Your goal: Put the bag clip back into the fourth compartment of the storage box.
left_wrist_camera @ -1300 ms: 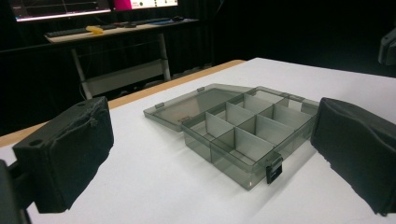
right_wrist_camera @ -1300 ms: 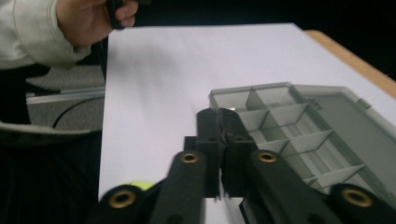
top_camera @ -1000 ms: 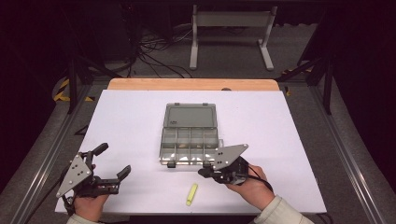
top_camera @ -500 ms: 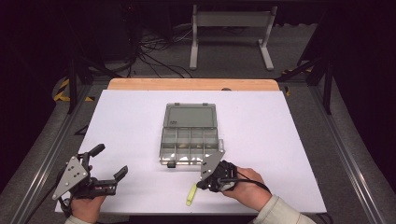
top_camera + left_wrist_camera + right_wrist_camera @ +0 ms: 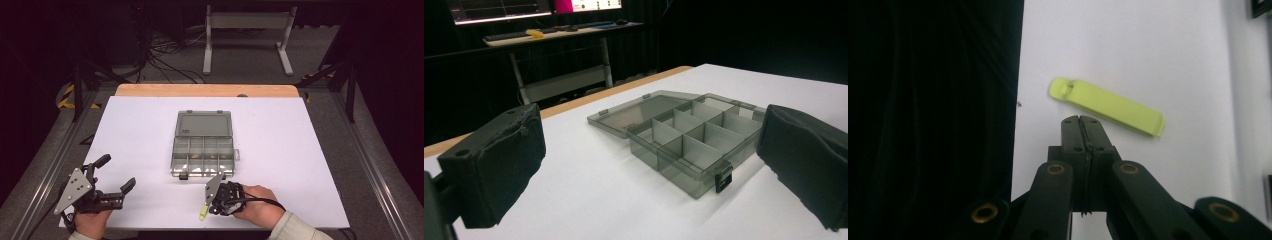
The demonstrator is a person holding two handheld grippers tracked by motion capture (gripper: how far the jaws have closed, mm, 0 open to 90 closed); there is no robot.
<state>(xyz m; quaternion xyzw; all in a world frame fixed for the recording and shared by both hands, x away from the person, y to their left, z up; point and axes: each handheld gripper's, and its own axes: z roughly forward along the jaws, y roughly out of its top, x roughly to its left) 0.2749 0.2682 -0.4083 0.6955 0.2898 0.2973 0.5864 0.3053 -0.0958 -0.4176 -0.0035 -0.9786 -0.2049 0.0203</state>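
Right gripper view looks along the right gripper (image 5: 1081,119), whose jaws are pressed flat together with nothing between them, their tips hanging just short of a lime-green plastic lever (image 5: 1108,106). That lever lies flat and slanted on the white desk (image 5: 1128,45), close to the desk's dark near edge; whether the tips touch it cannot be told. From the high view, the right gripper (image 5: 212,197) sits at the near edge of the desk, turned down toward the lime-green plastic lever (image 5: 203,213), with the person's right hand (image 5: 260,205) wrapped around its body.

Left gripper view shows the left gripper's jaws standing wide apart, empty, framing a grey see-through compartment box (image 5: 694,135) that rests open on the desk with its lid laid flat behind it. The high view places the left gripper (image 5: 116,172) at the near left corner, well apart from the compartment box (image 5: 202,145), which lies in the middle of the desk, just beyond the right gripper.
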